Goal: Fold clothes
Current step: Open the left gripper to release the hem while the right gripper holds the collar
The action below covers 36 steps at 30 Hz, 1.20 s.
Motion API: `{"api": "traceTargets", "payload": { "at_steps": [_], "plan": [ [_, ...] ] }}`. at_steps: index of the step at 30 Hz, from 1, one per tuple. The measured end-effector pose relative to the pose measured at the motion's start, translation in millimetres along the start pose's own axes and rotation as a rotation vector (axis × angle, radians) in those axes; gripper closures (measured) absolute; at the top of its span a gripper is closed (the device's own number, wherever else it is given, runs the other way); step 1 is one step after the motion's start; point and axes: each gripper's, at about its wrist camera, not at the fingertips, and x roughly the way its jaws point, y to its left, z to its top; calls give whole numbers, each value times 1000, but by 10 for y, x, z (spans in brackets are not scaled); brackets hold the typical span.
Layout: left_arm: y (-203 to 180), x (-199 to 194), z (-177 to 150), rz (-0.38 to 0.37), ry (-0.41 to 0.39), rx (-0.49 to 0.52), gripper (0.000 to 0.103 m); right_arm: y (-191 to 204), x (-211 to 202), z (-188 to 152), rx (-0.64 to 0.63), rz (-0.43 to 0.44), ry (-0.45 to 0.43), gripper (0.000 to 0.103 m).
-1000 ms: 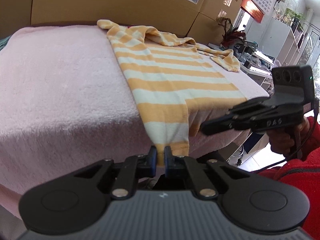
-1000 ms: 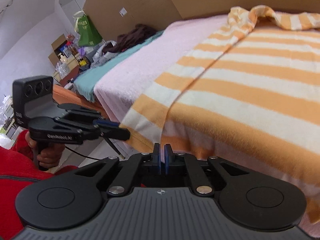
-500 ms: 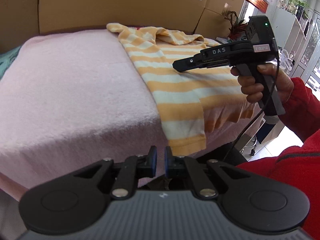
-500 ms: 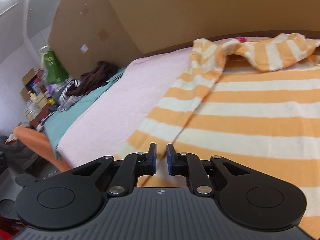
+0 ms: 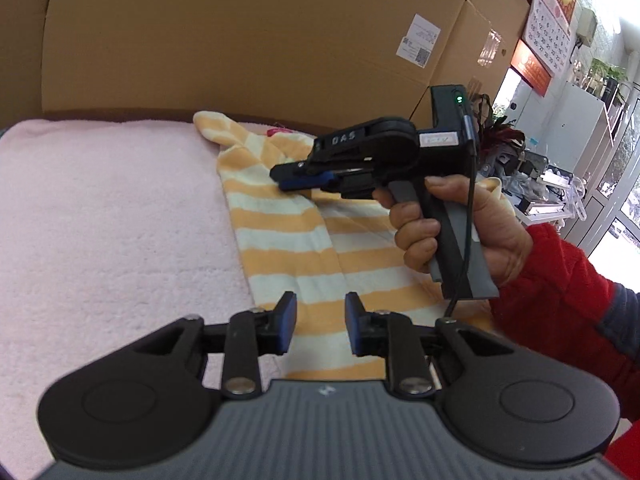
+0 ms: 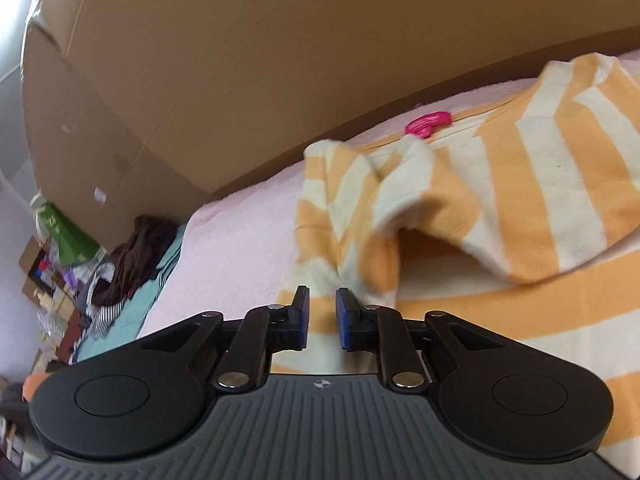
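The striped shirt (image 5: pixel 288 248) lies flat on the pink blanket (image 5: pixel 104 216), along the bed's right side, its hem at the near edge and its collar toward the far edge by the cardboard boxes (image 5: pixel 240 32). A sleeve (image 6: pixel 460 200) is folded over the shirt's top part, beside a pink tag (image 6: pixel 428 122) at the collar. The shirt's left edge runs straight from near to far; left of it the blanket is bare all the way to the bed's left edge, so I have wide room there.

My left gripper (image 5: pixel 320 320) hovers over the near stripes. Its jaws have just been opening and stand a little apart, with nothing between them. My right gripper (image 6: pixel 322 316) is over the shirt's left shoulder, by the folded sleeve; its jaws have just been closing a bit, yet a narrow gap remains and no cloth is pinched. From the left camera I see my right hand (image 5: pixel 452 224) on its grip, above the shirt's middle.

At the bed's far left corner lie a teal cloth (image 6: pixel 144 304) and dark clothes (image 6: pixel 136 252).
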Motion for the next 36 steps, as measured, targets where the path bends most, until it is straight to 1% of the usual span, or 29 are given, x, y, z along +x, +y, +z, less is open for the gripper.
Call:
{"api": "traceTargets", "payload": {
  "at_steps": [1, 3, 4, 6, 7, 9, 10, 11, 12, 13, 15, 17, 18, 19, 20, 23, 24, 25, 26, 27, 29, 30, 32, 34, 36],
  "plan": [
    [20, 81, 10, 21, 20, -5, 82, -64, -24, 41, 23, -8, -18, 92],
    [57, 139, -5, 43, 36, -9, 88, -120, -95, 88, 24, -48, -40, 90],
    [71, 134, -3, 41, 35, -10, 88, -113, -140, 95, 11, -59, -51, 87],
    [113, 130, -7, 37, 35, -24, 80, -40, -187, 109, -31, -33, -57, 84],
    [124, 127, -12, 34, 33, -35, 70, 10, -164, 131, -48, -5, -42, 83],
    [105, 131, -20, 45, 29, -31, 70, 93, -88, 179, -68, 39, -14, 81],
    [72, 131, -27, 58, 27, -17, 70, 115, -28, 205, -73, 38, -4, 78],
    [40, 128, -40, 71, 23, -5, 70, 120, 75, 253, -85, 7, 9, 77],
    [13, 127, -55, 84, 17, 6, 69, 97, 141, 287, -96, -41, 10, 80],
    [-10, 127, -70, 95, 11, 14, 69, 26, 169, 342, -93, -68, -10, 103],
    [-31, 123, -94, 104, 1, 21, 68, -110, 219, 452, -87, -122, -51, 103],
    [-17, 114, -98, 92, -1, 8, 62, -163, 174, 524, -71, -203, -106, 103],
    [-9, 113, -92, 84, 0, 0, 61, -157, 151, 531, -80, -219, -124, 101],
    [-8, 117, -85, 76, 3, -1, 56, -150, 116, 523, -76, -185, -126, 93],
    [-16, 124, -78, 71, 7, 2, 51, -142, 85, 513, -73, -148, -125, 91],
    [-107, 153, -59, 79, 27, 49, 43, -76, 118, 421, -76, 18, -56, 87],
    [-151, 156, -55, 90, 33, 69, 42, -59, 132, 392, -77, 66, -34, 84],
    [-191, 160, -52, 103, 39, 86, 43, -83, 176, 382, -78, 46, -20, 83],
    [-215, 165, -50, 113, 43, 96, 43, -154, 219, 386, -70, 4, -13, 88],
    [-222, 168, -44, 119, 46, 93, 44, -254, 229, 406, -55, -13, -23, 103],
    [-200, 174, -4, 120, 54, 65, 46, -435, 159, 474, 13, -6, -48, 103],
    [-177, 177, 40, 119, 64, 41, 46, -477, 110, 492, 30, -33, -71, 103],
    [-131, 178, 155, 109, 72, -8, 59, -510, 25, 532, 6, -108, -106, 103],
    [-135, 212, 265, 115, 57, -27, 61, -514, -52, 568, 2, -116, -112, 102],
    [-166, 266, 363, 132, 32, -30, 61, -484, -130, 565, 4, -133, -126, 95]
  ]
}}
